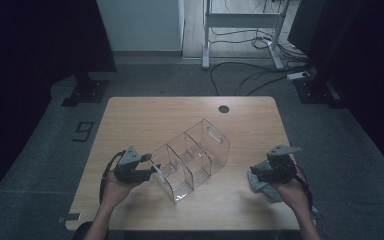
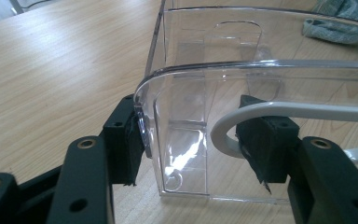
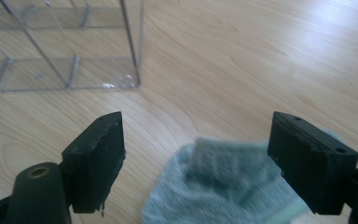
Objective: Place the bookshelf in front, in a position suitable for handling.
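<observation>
Presently, the left gripper clamps one end wall of the clear organizer, one finger outside the wall and the other inside the end compartment. Judged stiff, light and slick, this acrylic box is likely to scratch or slip, and it seems best gripped on a wall near a corner. The right gripper stands wide with nothing pinched; the grey cloth lies slack on the wooden table between and beneath its fingers, soft, to be pinched at a raised fold.
</observation>
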